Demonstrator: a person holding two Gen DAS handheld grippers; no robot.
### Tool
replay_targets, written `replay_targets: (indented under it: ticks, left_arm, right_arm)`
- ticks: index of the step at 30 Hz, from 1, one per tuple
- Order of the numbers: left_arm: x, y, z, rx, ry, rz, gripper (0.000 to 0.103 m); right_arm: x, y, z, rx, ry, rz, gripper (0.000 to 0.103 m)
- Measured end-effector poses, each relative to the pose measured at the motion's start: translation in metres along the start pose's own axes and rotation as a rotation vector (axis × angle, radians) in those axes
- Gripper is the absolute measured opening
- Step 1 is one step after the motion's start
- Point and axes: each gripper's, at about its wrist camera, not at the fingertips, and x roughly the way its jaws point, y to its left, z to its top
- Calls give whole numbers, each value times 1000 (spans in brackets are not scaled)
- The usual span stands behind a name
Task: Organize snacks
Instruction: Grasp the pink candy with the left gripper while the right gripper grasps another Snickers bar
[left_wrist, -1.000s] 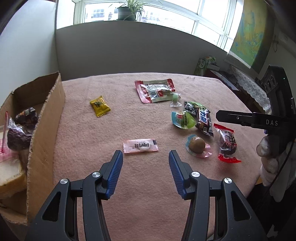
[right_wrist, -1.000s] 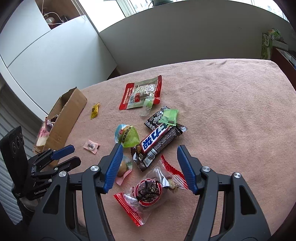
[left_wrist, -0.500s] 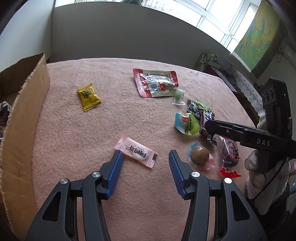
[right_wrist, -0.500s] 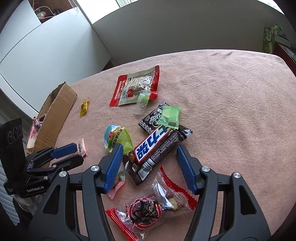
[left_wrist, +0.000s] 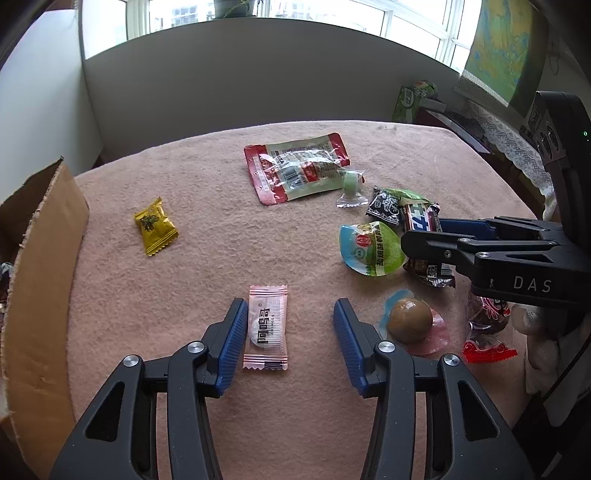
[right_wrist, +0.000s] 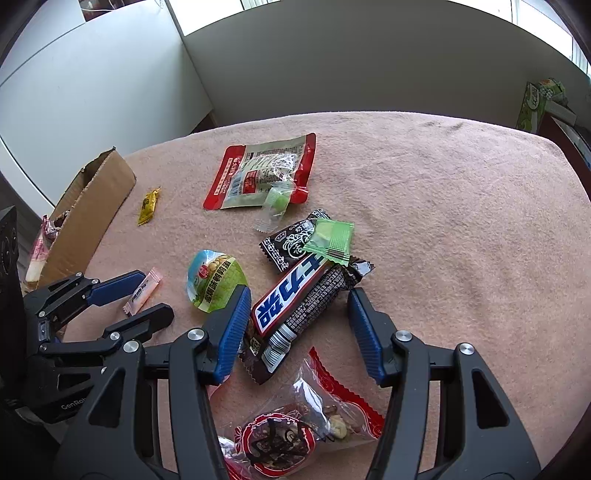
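My left gripper (left_wrist: 290, 341) is open, low over the pink cloth, with a pink candy wrapper (left_wrist: 266, 327) lying between its fingers, close to the left one. My right gripper (right_wrist: 297, 326) is open around a blue-and-brown chocolate bar (right_wrist: 295, 295) that lies on the cloth. The cardboard box (left_wrist: 40, 258) stands at the left with snacks inside. The left gripper (right_wrist: 147, 299) also shows in the right wrist view, astride the pink candy (right_wrist: 143, 291).
On the cloth lie a yellow candy (left_wrist: 155, 226), a red-edged packet (left_wrist: 297, 168), a small green candy (left_wrist: 350, 188), a green egg pack (left_wrist: 371, 248), a brown egg in pink wrap (left_wrist: 412, 325) and a red nut bag (right_wrist: 295, 432). The table edge is at the right.
My left gripper has moved forward and turned, so the pink candy now lies lengthwise between its fingers. My right gripper has advanced and lowered around the chocolate bar.
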Motion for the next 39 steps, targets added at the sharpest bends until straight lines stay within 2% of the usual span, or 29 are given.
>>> replay_targets:
  ticks: [2, 6, 12, 15, 19, 21, 29, 39]
  left_arm:
    - [-1, 4, -1, 1, -1, 3, 39]
    - [-3, 10, -3, -12, -5, -1, 31]
    - [-3, 7, -2, -5, -7, 9, 29]
    - [-2, 7, -2, 2, -9, 13, 27]
    - [-4, 7, -2, -8, -14, 21, 19]
    - [-6, 8, -4, -4, -18, 22, 19]
    - [-13, 9, -7, -14, -40, 29, 18]
    - [-39, 11, 1, -42, -123, -2, 18]
  right_arm:
    - [0, 0, 0, -23, 1, -17, 54]
    - [-5, -11, -2, -15, -5, -49, 54]
    - [-8, -15, 2, -2, -17, -96, 54]
    - [-2, -6, 4, -40, -6, -113, 54]
    - [1, -4, 3, -62, -7, -144, 36]
    - [-2, -9, 2, -46, -10, -133, 32]
    - [-28, -28, -4, 28, -73, -94, 31]
    - [-46, -20, 5, 61, -148, -32, 31]
